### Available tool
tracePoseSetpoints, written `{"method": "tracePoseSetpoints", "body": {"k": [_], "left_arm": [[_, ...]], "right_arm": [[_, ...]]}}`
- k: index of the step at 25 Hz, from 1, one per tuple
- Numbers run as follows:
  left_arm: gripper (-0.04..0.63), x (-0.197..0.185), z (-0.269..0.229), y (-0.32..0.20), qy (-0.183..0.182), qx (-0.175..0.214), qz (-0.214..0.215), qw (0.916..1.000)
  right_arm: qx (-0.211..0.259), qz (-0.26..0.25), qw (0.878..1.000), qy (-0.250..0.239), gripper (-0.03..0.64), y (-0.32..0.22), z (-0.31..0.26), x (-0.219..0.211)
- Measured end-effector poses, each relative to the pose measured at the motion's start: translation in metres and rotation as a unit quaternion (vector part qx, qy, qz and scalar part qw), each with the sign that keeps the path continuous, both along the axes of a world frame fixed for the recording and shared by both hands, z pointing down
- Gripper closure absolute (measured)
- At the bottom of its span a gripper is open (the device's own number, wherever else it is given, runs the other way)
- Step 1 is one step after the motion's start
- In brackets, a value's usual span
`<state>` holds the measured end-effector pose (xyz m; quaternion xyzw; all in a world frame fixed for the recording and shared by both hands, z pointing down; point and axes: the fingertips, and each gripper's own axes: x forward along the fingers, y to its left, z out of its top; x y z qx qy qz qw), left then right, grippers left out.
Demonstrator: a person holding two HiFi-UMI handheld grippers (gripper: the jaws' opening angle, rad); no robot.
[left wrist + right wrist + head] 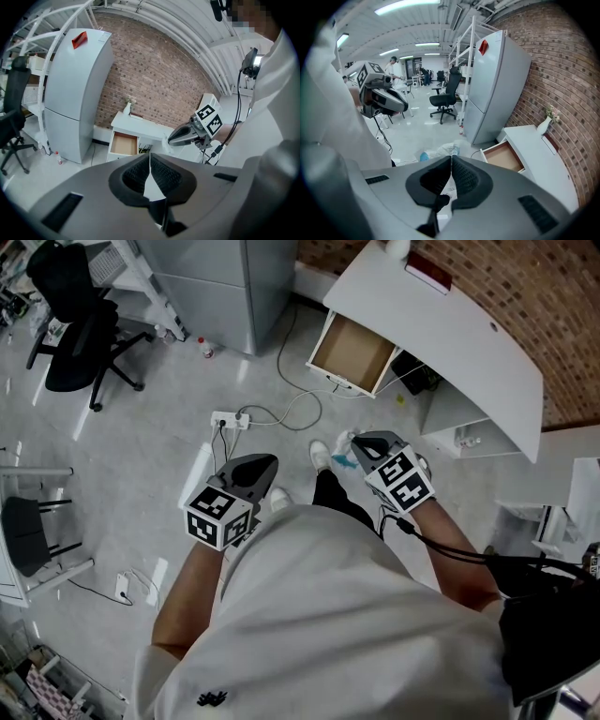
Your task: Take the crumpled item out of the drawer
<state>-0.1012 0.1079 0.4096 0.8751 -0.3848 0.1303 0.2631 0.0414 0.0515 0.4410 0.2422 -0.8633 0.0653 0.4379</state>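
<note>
The drawer (354, 352) of the white desk (450, 334) stands pulled open, and its brown bottom is bare; it also shows as the drawer (123, 143) and the drawer (504, 156). My right gripper (356, 444) is held at waist height away from the desk, shut on a crumpled whitish wrapper with blue bits (342, 456). In the right gripper view the wrapper (440, 151) sticks out past the closed jaws of the right gripper (451, 160). My left gripper (272, 462) hovers beside it, shut and empty, and it appears as the left gripper (150, 157) in its own view.
A grey fridge (216, 287) stands left of the desk, with a small bottle (206, 350) at its foot. A power strip (230, 418) and cables lie on the floor ahead. A black office chair (80, 343) is far left. A red book (428, 273) lies on the desk.
</note>
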Motion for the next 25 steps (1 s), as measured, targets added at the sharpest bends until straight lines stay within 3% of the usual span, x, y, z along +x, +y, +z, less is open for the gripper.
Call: {"method": "tracePoseSetpoints", "body": {"k": [14, 25], "left_arm": [[0.571, 0.003, 0.01, -0.004, -0.002, -0.012, -0.006, 0.9999], [0.571, 0.011, 0.014, -0.045, -0.006, -0.026, -0.021, 0.9994]], "right_arm": [[-0.01, -0.007, 1.0, 0.003, 0.583, -0.006, 0.011, 0.004], [-0.019, -0.011, 1.0, -0.001, 0.584, -0.052, 0.015, 0.015]]}}
